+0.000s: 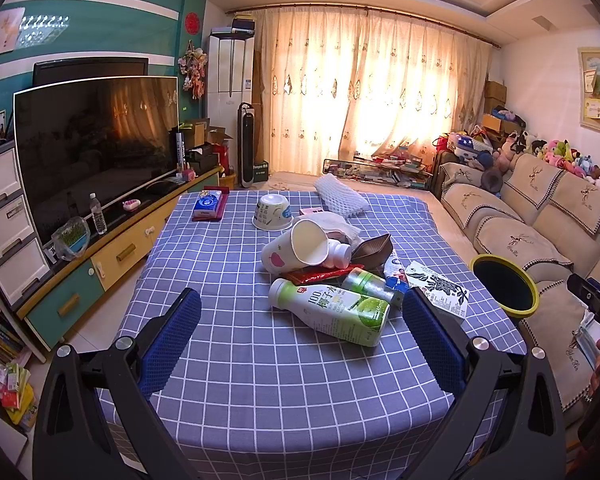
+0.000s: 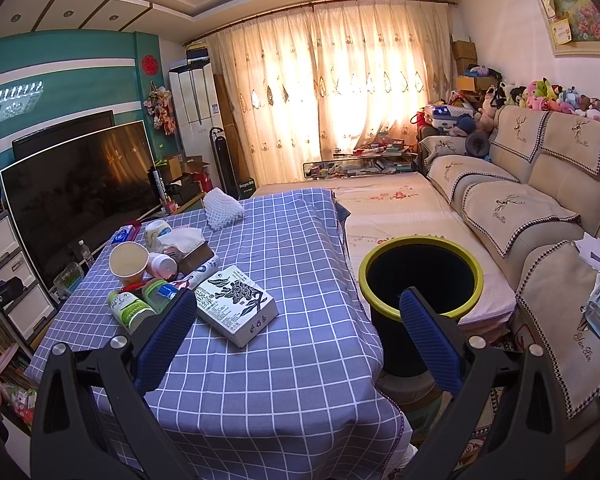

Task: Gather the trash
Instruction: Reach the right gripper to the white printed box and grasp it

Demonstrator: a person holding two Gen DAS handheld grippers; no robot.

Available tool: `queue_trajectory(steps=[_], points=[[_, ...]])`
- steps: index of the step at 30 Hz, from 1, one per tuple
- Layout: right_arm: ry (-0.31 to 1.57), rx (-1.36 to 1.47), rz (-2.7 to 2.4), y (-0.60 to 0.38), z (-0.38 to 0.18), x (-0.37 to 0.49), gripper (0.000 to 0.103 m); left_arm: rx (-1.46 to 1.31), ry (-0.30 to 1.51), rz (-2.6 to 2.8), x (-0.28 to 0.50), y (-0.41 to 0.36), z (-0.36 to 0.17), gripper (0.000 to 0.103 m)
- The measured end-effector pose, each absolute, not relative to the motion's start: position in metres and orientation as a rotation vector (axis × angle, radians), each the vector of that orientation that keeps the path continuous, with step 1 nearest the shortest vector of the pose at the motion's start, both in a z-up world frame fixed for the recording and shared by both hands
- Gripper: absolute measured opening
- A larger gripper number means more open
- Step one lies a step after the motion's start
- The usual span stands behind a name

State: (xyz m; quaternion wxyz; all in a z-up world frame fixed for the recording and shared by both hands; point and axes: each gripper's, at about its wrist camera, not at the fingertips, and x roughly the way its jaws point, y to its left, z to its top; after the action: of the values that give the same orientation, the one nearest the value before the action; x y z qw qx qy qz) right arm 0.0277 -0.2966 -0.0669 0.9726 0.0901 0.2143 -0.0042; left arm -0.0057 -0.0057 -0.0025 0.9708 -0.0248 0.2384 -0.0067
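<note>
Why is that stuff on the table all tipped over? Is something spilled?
Nothing looks spilled. The paper cup and the green juice bottle lie on their sides in a heap of trash on the checked tablecloth, and a white bowl sits upside down behind them.

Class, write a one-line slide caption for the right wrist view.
Open right claw above a checked tablecloth, between a printed box and the yellow-rimmed bin.

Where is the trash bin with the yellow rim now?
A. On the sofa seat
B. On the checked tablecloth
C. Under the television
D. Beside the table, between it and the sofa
D: the trash bin stands off the edge of the table, with the sofa on its other side.
</note>
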Motion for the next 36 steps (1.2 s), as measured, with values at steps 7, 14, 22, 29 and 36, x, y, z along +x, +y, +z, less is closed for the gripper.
queue_trajectory(steps=[7, 14, 22, 29, 36], points=[[0.46, 0.178, 0.008, -0.297, -0.074, 0.039, 0.097, -0.049, 0.497, -0.015, -0.002, -0.006, -0.006, 0.099], [0.552, 0.107, 0.089, -0.284, -0.094, 0.072, 0.097, -0.045, 0.52, -0.02, 0.007, -0.009, -0.012, 0.099], [0.671, 0.003, 0.308, -0.26, -0.127, 0.13, 0.097, -0.039, 0.551, -0.018, 0.021, -0.01, -0.023, 0.099], [0.743, -0.128, 0.399, -0.244, -0.148, 0.176, 0.097, -0.043, 0.579, -0.005, 0.041, -0.011, -0.032, 0.099], [0.847, -0.174, 0.46, -0.238, -0.167, 0.212, 0.097, -0.038, 0.609, -0.01, 0.059, -0.017, -0.041, 0.099]])
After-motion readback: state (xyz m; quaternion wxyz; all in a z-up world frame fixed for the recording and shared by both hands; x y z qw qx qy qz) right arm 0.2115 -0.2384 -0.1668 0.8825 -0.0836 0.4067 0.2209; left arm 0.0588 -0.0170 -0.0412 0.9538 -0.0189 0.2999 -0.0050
